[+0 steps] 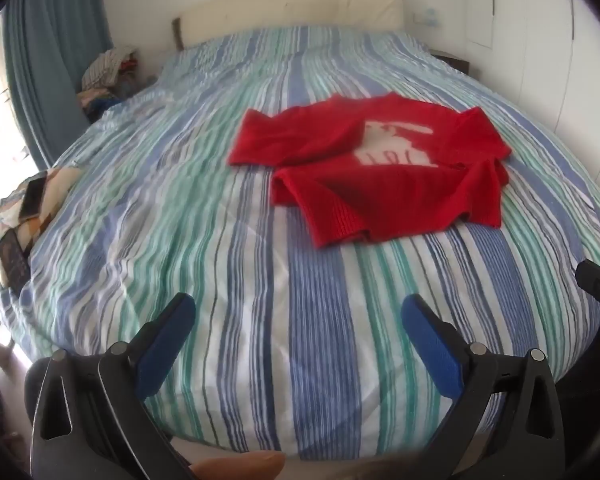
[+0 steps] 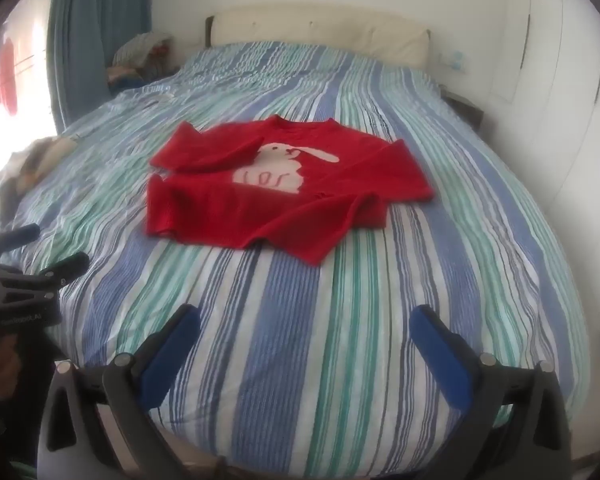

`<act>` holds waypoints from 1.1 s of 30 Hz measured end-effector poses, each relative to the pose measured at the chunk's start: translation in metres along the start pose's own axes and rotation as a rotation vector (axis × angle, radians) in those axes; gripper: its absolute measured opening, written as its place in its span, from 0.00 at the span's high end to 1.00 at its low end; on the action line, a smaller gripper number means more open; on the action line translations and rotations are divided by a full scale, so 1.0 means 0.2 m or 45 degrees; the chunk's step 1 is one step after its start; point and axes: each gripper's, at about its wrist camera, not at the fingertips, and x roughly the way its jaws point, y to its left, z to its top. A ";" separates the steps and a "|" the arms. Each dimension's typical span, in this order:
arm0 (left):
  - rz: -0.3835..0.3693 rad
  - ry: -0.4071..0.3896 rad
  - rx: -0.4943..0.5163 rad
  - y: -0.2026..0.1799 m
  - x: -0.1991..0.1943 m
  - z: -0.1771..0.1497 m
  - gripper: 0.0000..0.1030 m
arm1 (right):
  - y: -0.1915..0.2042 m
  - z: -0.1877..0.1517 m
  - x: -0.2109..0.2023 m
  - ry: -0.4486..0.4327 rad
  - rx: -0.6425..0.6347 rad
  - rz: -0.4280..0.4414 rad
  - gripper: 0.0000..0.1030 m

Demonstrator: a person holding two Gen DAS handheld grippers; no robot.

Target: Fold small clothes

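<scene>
We hold our left claw [image 1: 296, 312] and our right claw [image 2: 305, 322] low over the near end of a bed covered in a blue, green and white striped duvet [image 1: 236, 264]. Both claws stand with their blue-padded fingers spread wide, and nothing lies between them but the striped cover below.

The task's thing, a small red knitted sweater with a white rabbit on its chest [image 2: 284, 184], lies flat near the middle of the bed, well apart from both claws. Its sleeves are drawn in across the body, one over the chest beside the rabbit, the other across the lower hem. From the left wrist the sweater [image 1: 376, 172] sits ahead and to the right; from the right wrist it sits ahead and slightly left.

At the far end we see a cream padded headboard [image 2: 320, 30]. A blue-grey curtain [image 1: 56, 36] hangs at the left, with a heap of mixed clothes [image 1: 108, 68] beside the bed below it.
</scene>
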 end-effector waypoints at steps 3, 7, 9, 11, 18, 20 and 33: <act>-0.005 0.005 -0.004 0.03 0.02 -0.03 0.00 | 0.00 0.00 0.00 0.010 0.004 0.014 0.00; -0.001 0.020 -0.013 0.04 0.03 -0.02 0.00 | 0.01 0.00 0.03 0.016 0.003 0.019 0.00; 0.024 0.004 0.023 0.04 0.04 -0.05 0.00 | 0.02 0.00 0.03 0.009 0.008 0.019 0.00; 0.063 0.005 0.053 0.01 0.04 -0.03 0.00 | 0.02 0.00 0.02 0.004 0.016 0.011 0.00; 0.071 0.005 0.079 0.00 0.03 -0.03 0.00 | 0.00 0.00 0.03 0.006 0.024 -0.002 0.00; 0.066 0.009 0.078 0.00 0.03 -0.03 0.00 | 0.00 0.00 0.03 0.006 0.023 -0.002 0.00; -0.021 0.104 0.033 0.01 0.08 -0.03 0.00 | 0.02 0.03 0.02 -0.011 0.006 0.004 0.00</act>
